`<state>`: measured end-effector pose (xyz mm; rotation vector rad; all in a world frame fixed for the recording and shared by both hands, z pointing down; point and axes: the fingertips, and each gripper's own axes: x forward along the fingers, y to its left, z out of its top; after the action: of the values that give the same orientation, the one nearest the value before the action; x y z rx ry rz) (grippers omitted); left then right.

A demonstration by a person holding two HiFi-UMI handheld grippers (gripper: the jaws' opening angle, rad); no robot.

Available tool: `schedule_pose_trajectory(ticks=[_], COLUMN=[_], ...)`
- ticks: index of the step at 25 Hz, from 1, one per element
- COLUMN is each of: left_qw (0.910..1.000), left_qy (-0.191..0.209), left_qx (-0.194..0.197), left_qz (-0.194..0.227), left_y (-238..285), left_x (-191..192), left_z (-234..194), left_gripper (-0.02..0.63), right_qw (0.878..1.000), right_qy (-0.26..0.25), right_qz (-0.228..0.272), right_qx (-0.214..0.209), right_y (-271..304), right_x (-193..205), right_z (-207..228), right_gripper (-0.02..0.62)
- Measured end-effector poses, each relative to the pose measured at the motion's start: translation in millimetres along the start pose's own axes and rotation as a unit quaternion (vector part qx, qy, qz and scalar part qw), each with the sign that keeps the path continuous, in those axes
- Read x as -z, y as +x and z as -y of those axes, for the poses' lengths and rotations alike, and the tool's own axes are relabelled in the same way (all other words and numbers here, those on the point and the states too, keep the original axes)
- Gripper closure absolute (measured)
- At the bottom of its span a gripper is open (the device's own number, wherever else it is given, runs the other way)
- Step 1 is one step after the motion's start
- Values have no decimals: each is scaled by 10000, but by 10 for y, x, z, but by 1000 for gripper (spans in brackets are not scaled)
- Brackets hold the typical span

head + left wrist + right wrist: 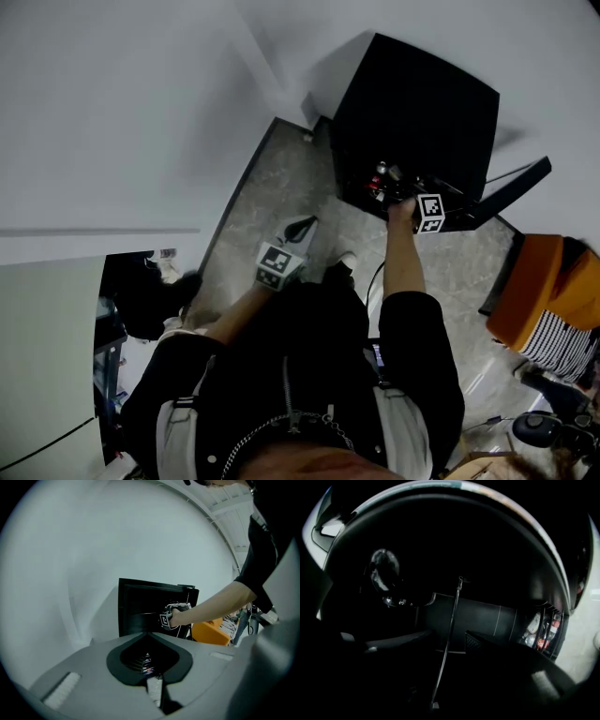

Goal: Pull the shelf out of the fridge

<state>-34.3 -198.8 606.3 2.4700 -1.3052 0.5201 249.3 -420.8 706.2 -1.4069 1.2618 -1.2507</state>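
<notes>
The black mini fridge (412,103) stands on the floor with its door (511,192) swung open to the right. My right gripper (412,202) reaches into the opening. In the right gripper view its jaws stand wide open (447,637), and a thin shelf edge (451,620) runs between them, clear of both fingers. The fridge interior is very dark. My left gripper (295,234) hangs back near my body, shut and empty. Its closed fingers (154,688) point at the fridge (140,606).
Bottles (541,632) stand in the door rack at the right. A thermostat dial (384,571) sits on the inner wall. An orange seat with striped cloth (553,291) stands right of the fridge. White walls meet in the corner behind it.
</notes>
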Motion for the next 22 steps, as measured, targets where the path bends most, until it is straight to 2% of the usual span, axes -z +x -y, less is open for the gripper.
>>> schedule_pose_trajectory(ticks=[2,5,8,10,12,17,22], left_qw=[10000,10000,9999,9999,9999,9999,9999], left_qy=[-13,50,126,87,84,119,147], left_qx=[-7,-49,-78,-78,-68,-6,62], left_qz=[29,14,-18,-80,-76,-73,8], left_y=[-34,-100,-182,-234,-249,-261,-252], left_x=[0,-13,-4,-1,4,2,13], left_z=[-8,-60,-121,-144,-155,-152,-156], left_gripper=[595,597,595,597,597,595,595], right_qw=[10000,9998,9998,9998,9997,9997,9996], right_qy=[-70,-75,-151,-170,-146,129,175], right_qz=[0,40,-39,-130,-192,-134,-160], right_qx=[51,159,125,7,-105,-161,-173], right_y=[29,58,74,103,136,139,94], right_x=[-25,-49,-40,-28,-26,-39,-13], right_z=[1,58,54,-3,-51,-34,-26], right_gripper=[409,451,459,486,552,565,565])
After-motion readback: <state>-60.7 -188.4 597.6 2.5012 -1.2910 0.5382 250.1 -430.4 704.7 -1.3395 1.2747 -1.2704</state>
